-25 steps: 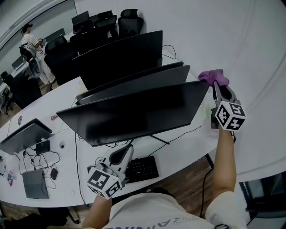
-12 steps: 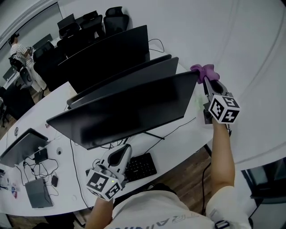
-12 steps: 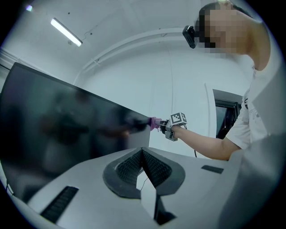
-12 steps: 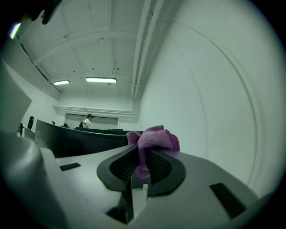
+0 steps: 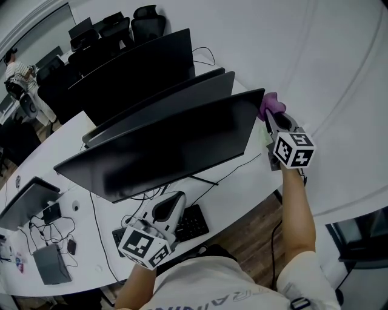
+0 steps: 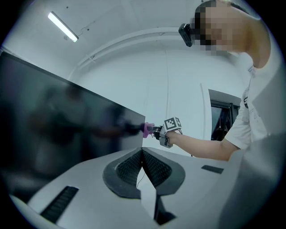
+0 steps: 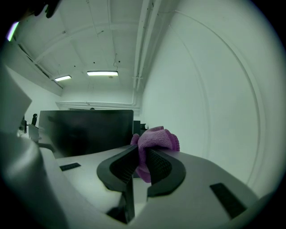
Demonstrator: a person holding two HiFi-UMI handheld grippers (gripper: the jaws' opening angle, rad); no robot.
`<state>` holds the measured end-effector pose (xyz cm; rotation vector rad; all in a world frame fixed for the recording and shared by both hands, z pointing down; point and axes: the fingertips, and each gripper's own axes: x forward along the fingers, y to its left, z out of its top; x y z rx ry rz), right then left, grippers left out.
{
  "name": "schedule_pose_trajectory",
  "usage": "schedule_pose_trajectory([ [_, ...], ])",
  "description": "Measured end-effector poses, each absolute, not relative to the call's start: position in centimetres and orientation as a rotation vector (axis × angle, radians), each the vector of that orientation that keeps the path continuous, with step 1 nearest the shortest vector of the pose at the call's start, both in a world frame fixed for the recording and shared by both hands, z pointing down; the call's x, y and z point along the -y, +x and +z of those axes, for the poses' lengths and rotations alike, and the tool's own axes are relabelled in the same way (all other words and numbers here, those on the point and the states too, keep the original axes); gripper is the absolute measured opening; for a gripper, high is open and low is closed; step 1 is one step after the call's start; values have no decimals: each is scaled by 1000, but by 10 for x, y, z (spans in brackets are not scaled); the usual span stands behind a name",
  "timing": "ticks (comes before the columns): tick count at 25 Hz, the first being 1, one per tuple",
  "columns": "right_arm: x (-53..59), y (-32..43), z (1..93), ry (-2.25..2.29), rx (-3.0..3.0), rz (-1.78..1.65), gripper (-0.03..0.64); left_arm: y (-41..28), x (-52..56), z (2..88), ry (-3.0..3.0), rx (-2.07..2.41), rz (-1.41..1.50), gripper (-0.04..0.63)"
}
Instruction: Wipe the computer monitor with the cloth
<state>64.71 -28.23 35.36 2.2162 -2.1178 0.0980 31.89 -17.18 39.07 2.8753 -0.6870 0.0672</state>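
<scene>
The computer monitor [image 5: 163, 151] stands tilted on the white desk [image 5: 248, 175], and the risks gather at its right edge. Nearest, below the monitor's lower edge, the left gripper [image 5: 174, 200] hovers over a keyboard [image 5: 191, 223], its jaws pressed together on nothing, so nothing braces the screen. At the monitor's upper right corner the right gripper [image 5: 267, 115] has its jaws clamped on a bunched purple cloth [image 5: 271, 104], which sits at that corner; whether it touches the glass I cannot tell. A push there could likely swing or rock the monitor on its thin stand [image 5: 203, 180], and if the wad slips, the hard jaw tips might scrape the panel. A cable [image 5: 236, 172] trailing under the monitor could snag a low stroke. Just behind the monitor a second screen [image 5: 157, 100] stands close, limiting reach around the back; beyond it come a third screen [image 5: 130, 66], office chairs [image 5: 148, 18] and, far left, a standing person [image 5: 18, 69].
</scene>
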Motion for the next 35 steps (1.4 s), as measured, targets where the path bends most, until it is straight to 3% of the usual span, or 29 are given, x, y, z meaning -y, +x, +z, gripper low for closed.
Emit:
schedule_pose_trajectory([
  [35, 283, 648, 520, 2039, 2053, 380, 63, 337, 196, 400, 2867, 738, 46, 9],
])
